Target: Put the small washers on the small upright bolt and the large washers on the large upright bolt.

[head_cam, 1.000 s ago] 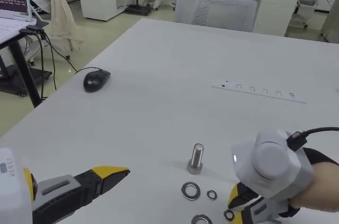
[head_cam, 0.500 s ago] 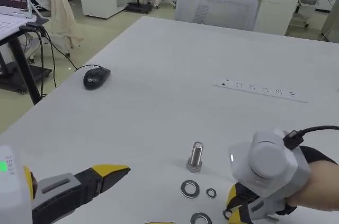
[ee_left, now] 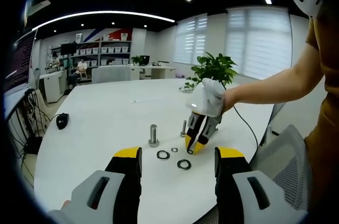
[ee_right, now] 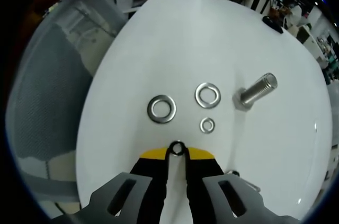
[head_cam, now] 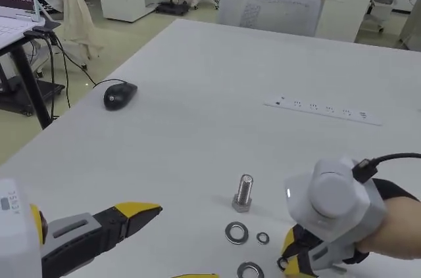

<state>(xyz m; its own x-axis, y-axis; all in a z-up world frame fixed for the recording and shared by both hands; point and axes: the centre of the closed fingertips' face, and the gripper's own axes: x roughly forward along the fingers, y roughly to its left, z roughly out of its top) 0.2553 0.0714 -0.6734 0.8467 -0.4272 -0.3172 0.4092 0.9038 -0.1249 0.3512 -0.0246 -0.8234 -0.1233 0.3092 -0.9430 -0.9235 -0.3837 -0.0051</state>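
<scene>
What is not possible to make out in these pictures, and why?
small upright bolt: too small in the left gripper view to show any washers on it; the right gripper covers it in the head view.
nearest large washer: cut by the head view's bottom edge.
small washer between the right gripper's jaws: mostly covered, head view.

3 washers (head_cam: pixel 237 232) before bolt (head_cam: pixel 243 194), mouse (head_cam: pixel 120 97) far L

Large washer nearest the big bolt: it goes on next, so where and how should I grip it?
The large washer lies flat on the table, so its edge probably offers no side grip. Come down steeply, one jaw in the hole, one outside the rim, on the side facing away from the bolt and the small washer.
</scene>
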